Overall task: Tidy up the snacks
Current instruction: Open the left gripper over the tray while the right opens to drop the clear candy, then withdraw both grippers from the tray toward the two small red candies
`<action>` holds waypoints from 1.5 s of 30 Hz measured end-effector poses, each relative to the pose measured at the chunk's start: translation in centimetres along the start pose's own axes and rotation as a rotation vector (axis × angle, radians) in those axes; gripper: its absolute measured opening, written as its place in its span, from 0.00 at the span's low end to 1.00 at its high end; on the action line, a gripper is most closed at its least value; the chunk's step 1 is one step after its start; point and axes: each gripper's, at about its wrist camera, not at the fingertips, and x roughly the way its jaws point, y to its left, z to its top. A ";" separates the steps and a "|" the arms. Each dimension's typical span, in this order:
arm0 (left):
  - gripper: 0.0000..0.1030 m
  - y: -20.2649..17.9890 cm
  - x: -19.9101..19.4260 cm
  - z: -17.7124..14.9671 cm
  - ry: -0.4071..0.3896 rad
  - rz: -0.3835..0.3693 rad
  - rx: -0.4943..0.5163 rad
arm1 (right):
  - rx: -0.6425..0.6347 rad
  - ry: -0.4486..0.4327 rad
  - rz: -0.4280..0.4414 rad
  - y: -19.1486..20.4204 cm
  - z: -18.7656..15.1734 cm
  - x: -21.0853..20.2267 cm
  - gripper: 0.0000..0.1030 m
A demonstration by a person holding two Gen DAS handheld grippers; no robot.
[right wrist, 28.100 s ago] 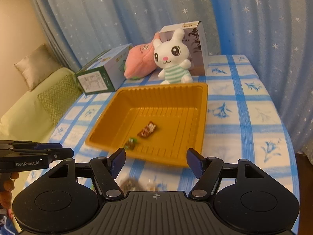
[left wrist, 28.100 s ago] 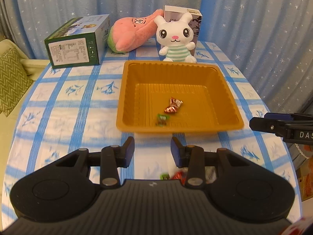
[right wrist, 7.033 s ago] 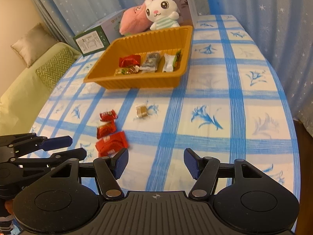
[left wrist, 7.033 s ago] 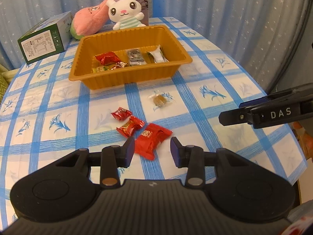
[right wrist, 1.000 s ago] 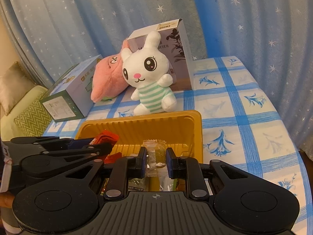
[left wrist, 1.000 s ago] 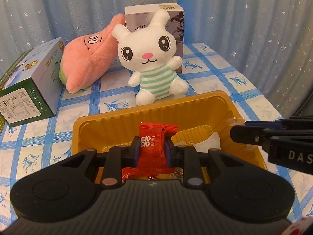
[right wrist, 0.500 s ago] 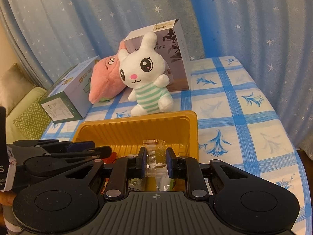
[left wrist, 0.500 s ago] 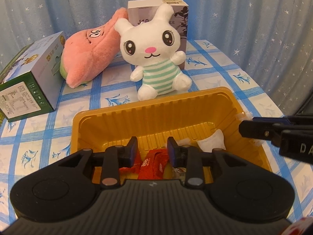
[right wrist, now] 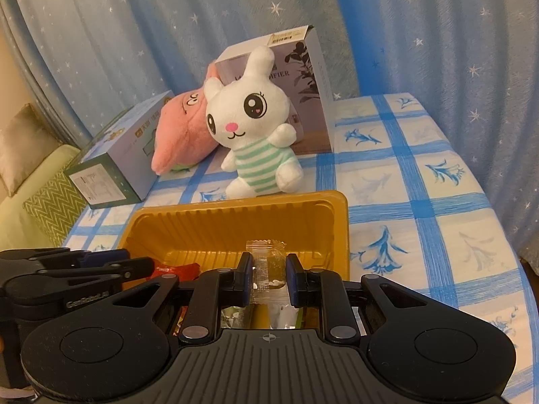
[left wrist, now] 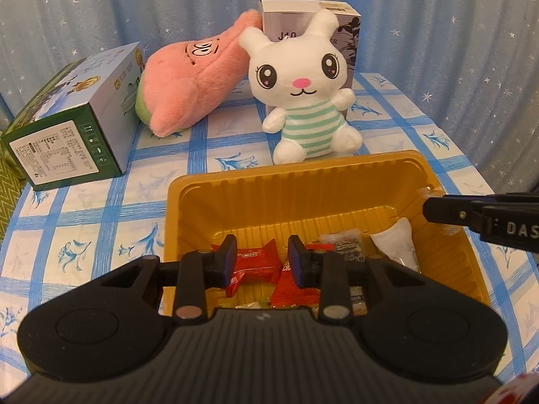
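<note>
Gone from my left gripper [left wrist: 262, 262] is the red packet [left wrist: 293, 286], which lies in the tray [left wrist: 269, 195] at lower centre; its jaws stand slightly apart, empty. My right gripper [right wrist: 268, 277] pinches a clear candy [right wrist: 267, 262] over the tray, centre frame, seemingly clear of the floor.

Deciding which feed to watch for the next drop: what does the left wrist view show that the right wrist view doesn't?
Left wrist only: the open left claw above red snack packets lying in the tray, plus a white packet.

Right wrist only: the right claw shut on a clear-wrapped candy, and a green sofa beside the table.

Both: the orange tray, white bunny plush, pink plush and green box.
</note>
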 end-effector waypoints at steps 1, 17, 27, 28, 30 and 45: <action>0.29 0.1 0.0 -0.1 0.000 -0.001 -0.002 | 0.000 0.000 -0.001 0.0 0.0 0.3 0.20; 0.34 0.7 0.0 -0.7 0.012 0.007 -0.014 | 0.010 -0.035 0.019 0.9 0.8 2.7 0.21; 0.42 1.1 -1.9 -1.9 0.002 0.011 -0.015 | -0.023 -0.031 0.030 1.6 -0.8 0.4 0.62; 0.42 1.0 -2.3 -2.0 -0.004 0.009 -0.014 | -0.030 -0.029 0.031 1.7 -1.0 0.0 0.63; 0.43 0.9 -3.0 -2.3 -0.013 0.002 -0.016 | -0.033 -0.032 0.033 1.8 -1.4 -0.9 0.64; 0.47 -0.6 -9.9 -6.5 -0.046 -0.008 -0.046 | -0.032 -0.038 0.011 1.3 -4.8 -8.2 0.67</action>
